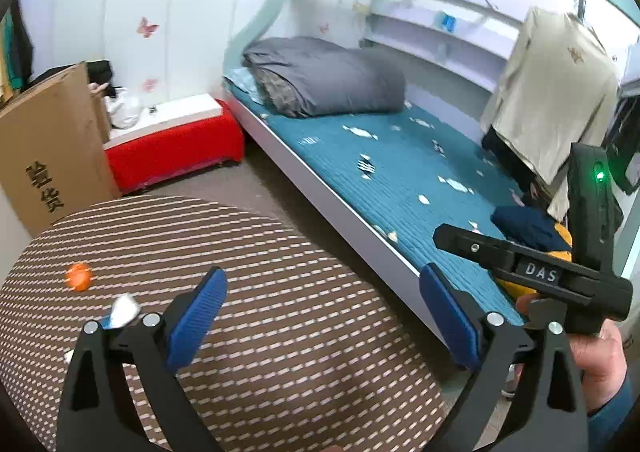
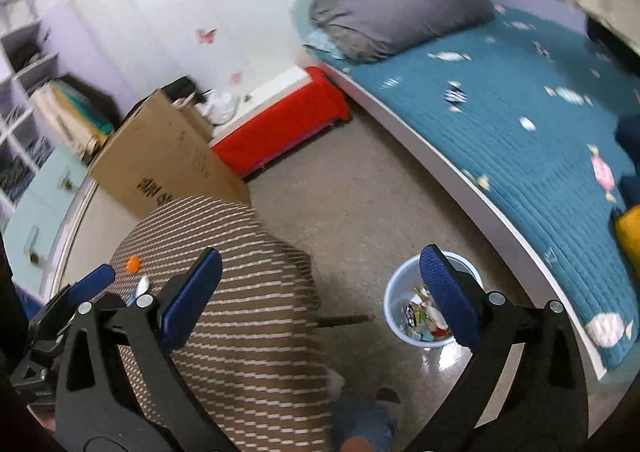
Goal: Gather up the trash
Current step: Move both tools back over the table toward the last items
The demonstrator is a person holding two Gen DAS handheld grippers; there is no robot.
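Blue ribbed pads line the fingers of both grippers, and on both the fingers stand spread wide with nothing between them. The left gripper (image 1: pixel 322 302) hangs above the striped brown tabletop (image 1: pixel 280 332) and touches nothing. The right gripper (image 2: pixel 320 298) hangs over the edge of the same tabletop and the floor beside it, and it also holds nothing and touches nothing. In the left view a hand (image 1: pixel 600 360) grips the handle of the right gripper, which reaches out toward the bed (image 1: pixel 400 180).

Below the right fingers, on the floor between the tabletop and the bed, stands a pale blue bin (image 2: pixel 400 292). Inside it several coloured wrappers (image 2: pixel 424 320) are lying, so I judge that a good part of the trash is already collected.

Not all is done. On the tabletop, to the left of the left fingers, an orange scrap (image 1: pixel 79 276) is lying, and just beside the left finger's base there is a small silver-white wrapper (image 1: pixel 123 310). Both show also in the right view, well apart from the bin. These two pieces are what is left, as far as I can see; more small scraps may be hidden behind the grippers.
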